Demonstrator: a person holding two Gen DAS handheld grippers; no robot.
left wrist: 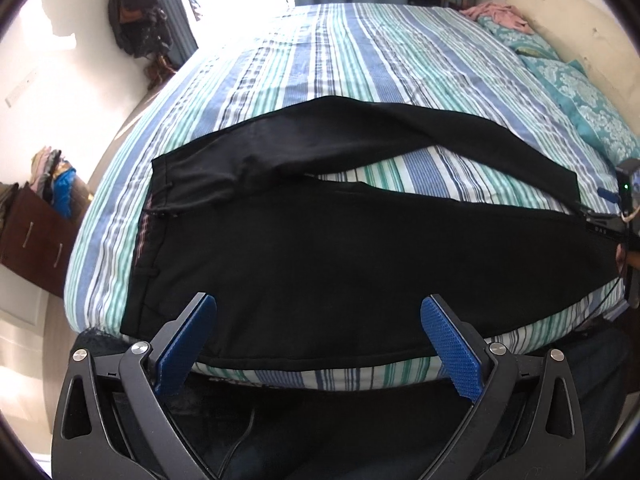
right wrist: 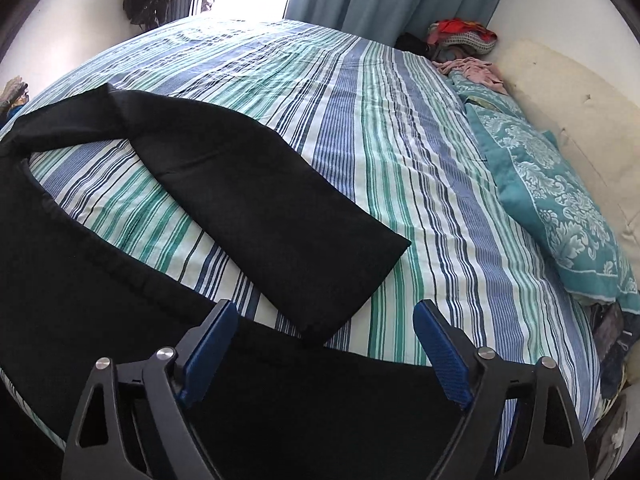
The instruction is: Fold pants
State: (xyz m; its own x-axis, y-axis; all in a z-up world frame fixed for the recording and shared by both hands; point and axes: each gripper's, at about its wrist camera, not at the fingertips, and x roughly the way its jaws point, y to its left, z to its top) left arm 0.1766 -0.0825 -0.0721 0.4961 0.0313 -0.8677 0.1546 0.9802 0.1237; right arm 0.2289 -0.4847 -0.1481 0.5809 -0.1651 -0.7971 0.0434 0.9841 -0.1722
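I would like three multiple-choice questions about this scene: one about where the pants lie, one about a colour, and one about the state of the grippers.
1. Where do the pants lie?
A. On the striped bed
B. On the floor
C. Over a chair

2. What colour are the pants?
A. Red
B. Black
C. White

3. How do the two grippers stand?
A. Both shut on the pants
B. One shut, one open
C. Both open, holding nothing

Answers:
1. A: the pants are spread on the striped cover, the two legs apart with cover showing between them.
2. B: the cloth is black against the blue, green and white stripes.
3. C: the left gripper and the right gripper both show blue pads wide apart, with no cloth pinched between them.
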